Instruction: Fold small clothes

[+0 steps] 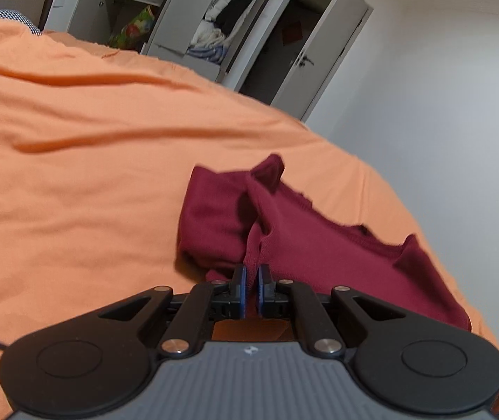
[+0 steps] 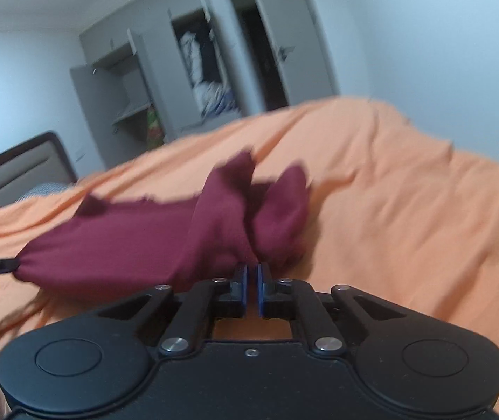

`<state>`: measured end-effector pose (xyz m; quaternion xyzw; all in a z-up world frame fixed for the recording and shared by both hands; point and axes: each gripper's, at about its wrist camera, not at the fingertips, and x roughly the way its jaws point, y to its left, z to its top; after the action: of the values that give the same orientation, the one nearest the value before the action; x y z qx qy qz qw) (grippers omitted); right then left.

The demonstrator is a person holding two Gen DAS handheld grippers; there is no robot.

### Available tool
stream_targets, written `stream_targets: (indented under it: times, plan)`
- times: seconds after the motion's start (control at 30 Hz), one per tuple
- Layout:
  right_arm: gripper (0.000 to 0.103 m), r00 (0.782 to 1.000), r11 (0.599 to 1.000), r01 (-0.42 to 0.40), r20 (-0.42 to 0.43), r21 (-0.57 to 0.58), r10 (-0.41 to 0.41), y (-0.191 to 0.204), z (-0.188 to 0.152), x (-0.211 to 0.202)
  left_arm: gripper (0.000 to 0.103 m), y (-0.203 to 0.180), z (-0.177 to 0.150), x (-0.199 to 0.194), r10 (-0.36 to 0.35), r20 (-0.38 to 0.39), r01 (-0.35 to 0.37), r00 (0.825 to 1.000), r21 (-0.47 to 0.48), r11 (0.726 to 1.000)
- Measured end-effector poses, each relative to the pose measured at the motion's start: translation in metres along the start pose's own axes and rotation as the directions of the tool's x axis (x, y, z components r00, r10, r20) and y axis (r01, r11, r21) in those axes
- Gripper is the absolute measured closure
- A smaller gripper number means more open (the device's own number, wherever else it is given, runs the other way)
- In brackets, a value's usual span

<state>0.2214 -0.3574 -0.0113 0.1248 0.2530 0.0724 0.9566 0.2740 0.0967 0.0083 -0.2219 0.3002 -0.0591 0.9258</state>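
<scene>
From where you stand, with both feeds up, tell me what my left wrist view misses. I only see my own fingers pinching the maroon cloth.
Observer: The right gripper is shut on the maroon garment too, at another edge.
Operator: Say whether the cloth is flat.
Observer: No. In the right wrist view it hangs off the orange bedsheet between the two grips, and the left gripper pulls one end to a point.
Operator: Report anything beyond my frame.
Observer: A dark headboard stands at that view's left, next to the open wardrobe.
</scene>
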Motion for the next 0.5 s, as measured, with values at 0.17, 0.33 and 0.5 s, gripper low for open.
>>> stream_targets:
  times: [0.17,0.33,0.5]
  plan:
    - [0.103,0.998,0.998,0.059,-0.026,-0.014,-0.059,-0.007,-0.001,-0.003,0.097,0.006,-0.008,0.012,0.048,-0.057,-0.049,0.997,-0.019,0.999]
    - [0.103,0.994,0.997,0.057,-0.091,0.055,-0.052,-0.026,-0.019,-0.003,0.096,0.014,-0.019,0.024,0.040,-0.116,-0.045,0.992,-0.039,0.998]
    - [0.082,0.997,0.999,0.039,-0.068,0.009,-0.038,-0.018,-0.016,-0.003,0.061,0.006,-0.017,0.019,0.070,-0.099,-0.068,0.993,0.031,0.997]
